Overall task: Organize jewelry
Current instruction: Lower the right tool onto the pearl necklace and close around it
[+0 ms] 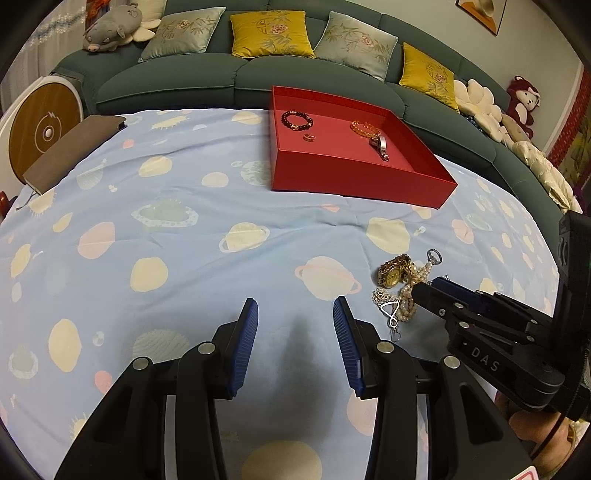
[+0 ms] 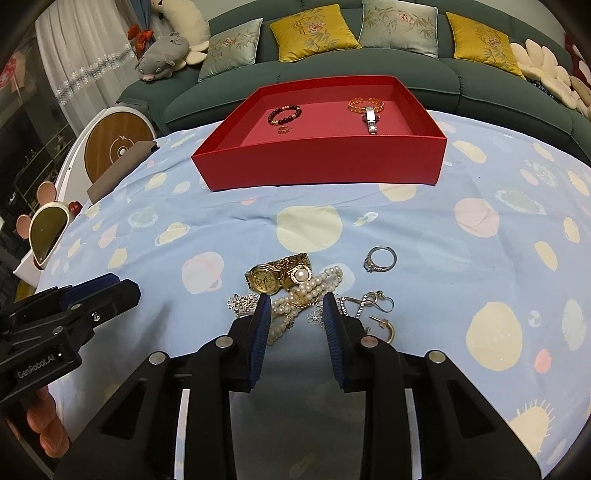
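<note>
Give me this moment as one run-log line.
left gripper: open, empty, over cloth | right gripper: open, straddling pearl strand in loose pile | red box: four pieces inside | ring: apart from pile

Red tray (image 2: 321, 162) held a dark-beaded bracelet (image 2: 284, 113) and an orange one (image 2: 360, 103); pale-blue cloth (image 1: 184, 258) bore cream and pink planets; gold watch (image 2: 264, 278) adjoined white pearls (image 2: 314, 286); sofa (image 1: 166, 79) was teal, cushions (image 1: 271, 33) mustard and grey-green.

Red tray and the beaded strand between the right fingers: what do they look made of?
Red tray: likely matte paperboard, given its thin, flat walls and crisp folded corners. Beaded strand: pearl-like beads, glossy cream and round; real or imitation can't be told.
</note>
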